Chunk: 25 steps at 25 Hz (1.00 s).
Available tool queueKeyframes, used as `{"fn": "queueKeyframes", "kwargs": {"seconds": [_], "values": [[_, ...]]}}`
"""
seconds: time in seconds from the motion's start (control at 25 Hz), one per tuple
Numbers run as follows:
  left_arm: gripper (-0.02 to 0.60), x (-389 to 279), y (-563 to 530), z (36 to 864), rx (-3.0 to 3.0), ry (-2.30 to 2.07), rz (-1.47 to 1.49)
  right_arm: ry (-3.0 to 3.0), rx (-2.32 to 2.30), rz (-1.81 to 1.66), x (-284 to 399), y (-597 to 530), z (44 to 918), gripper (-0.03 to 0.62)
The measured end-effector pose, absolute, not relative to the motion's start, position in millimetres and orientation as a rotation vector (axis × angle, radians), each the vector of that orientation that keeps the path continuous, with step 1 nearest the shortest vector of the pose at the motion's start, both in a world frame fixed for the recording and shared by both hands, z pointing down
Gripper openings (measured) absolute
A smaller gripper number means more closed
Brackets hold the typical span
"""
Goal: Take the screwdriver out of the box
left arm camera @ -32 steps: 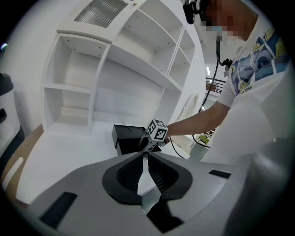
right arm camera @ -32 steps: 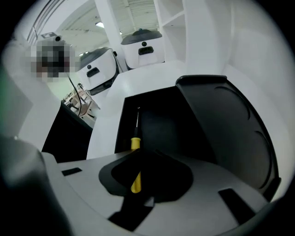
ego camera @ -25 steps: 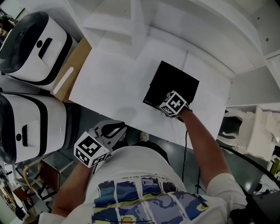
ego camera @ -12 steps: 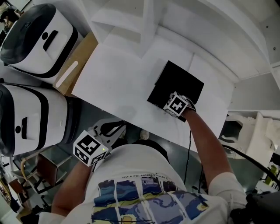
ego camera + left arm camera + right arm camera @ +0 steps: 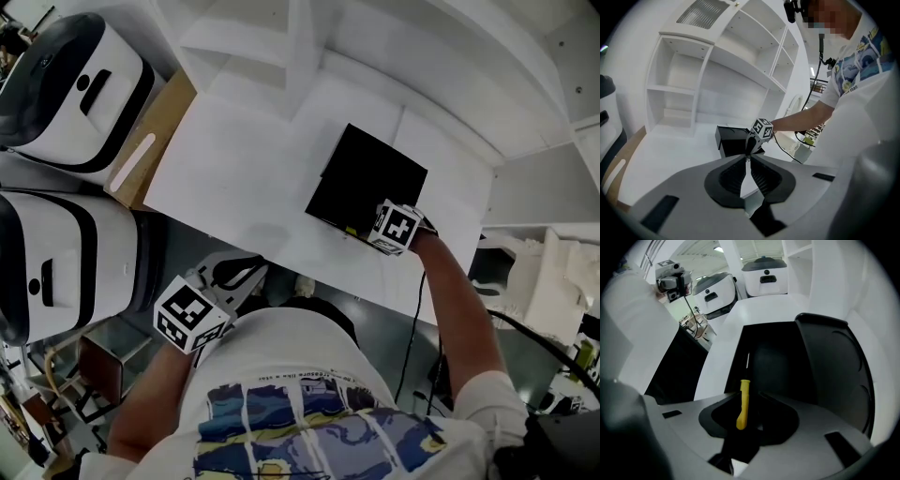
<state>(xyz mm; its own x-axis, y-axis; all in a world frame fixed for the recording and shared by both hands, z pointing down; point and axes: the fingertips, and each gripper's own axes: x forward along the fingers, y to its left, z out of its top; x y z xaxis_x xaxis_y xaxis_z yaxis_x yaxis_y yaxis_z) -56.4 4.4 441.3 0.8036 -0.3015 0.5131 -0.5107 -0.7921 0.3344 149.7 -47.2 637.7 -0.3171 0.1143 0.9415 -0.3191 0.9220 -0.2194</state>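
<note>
A black box (image 5: pixel 361 178) sits on the white table (image 5: pixel 234 178), its inside dark in the right gripper view (image 5: pixel 778 357). My right gripper (image 5: pixel 375 230) hangs over the box's near right edge, pointing steeply down. It is shut on the yellow handle of the screwdriver (image 5: pixel 743 404), whose thin shaft (image 5: pixel 747 359) points down into the box. A bit of yellow (image 5: pixel 352 230) shows beside the marker cube. My left gripper (image 5: pixel 248 272) is held off the table's near edge by the person's torso, shut and empty (image 5: pixel 746 159), facing the box (image 5: pixel 731 140).
Two white-and-black machines (image 5: pixel 66 84) (image 5: pixel 56 272) stand left of the table, beside a brown board (image 5: pixel 155 150). White shelving (image 5: pixel 281 37) rises behind the table. The box's curved lid or wall (image 5: pixel 839 366) stands to the right of my right gripper.
My right gripper has slid right along the box's near edge and rolled, and the yellow handle now shows beside it. The left gripper has stayed put.
</note>
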Motion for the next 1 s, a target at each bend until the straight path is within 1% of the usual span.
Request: {"fn": "queueKeyframes", "kwargs": {"seconds": [0.04, 0.08, 0.12, 0.4, 0.6, 0.72, 0.84, 0.92, 1.0], "values": [[0.035, -55, 4, 441, 2.528, -0.600, 0.612, -1.837, 0.115, 0.428, 152, -42, 639, 0.129], [0.035, -54, 4, 440, 2.532, -0.595, 0.616, -1.825, 0.086, 0.408, 155, -38, 640, 0.112], [0.035, -54, 5, 440, 2.535, -0.591, 0.620, -1.809, 0.060, 0.381, 157, -35, 642, 0.114], [0.035, -55, 6, 442, 2.532, -0.599, 0.634, -1.723, -0.042, 0.245, 167, -28, 650, 0.151], [0.035, -56, 5, 442, 2.527, -0.613, 0.629, -1.796, 0.132, 0.234, 153, -46, 647, 0.204], [0.035, -56, 6, 442, 2.527, -0.613, 0.628, -1.821, 0.244, 0.222, 148, -59, 644, 0.218], [0.035, -56, 6, 442, 2.530, -0.609, 0.627, -1.821, 0.297, 0.162, 146, -67, 642, 0.208], [0.035, -54, 7, 442, 2.532, -0.604, 0.626, -1.819, 0.276, 0.137, 145, -66, 642, 0.187], [0.035, -53, 7, 442, 2.532, -0.601, 0.626, -1.826, 0.219, 0.158, 144, -58, 642, 0.181]]}}
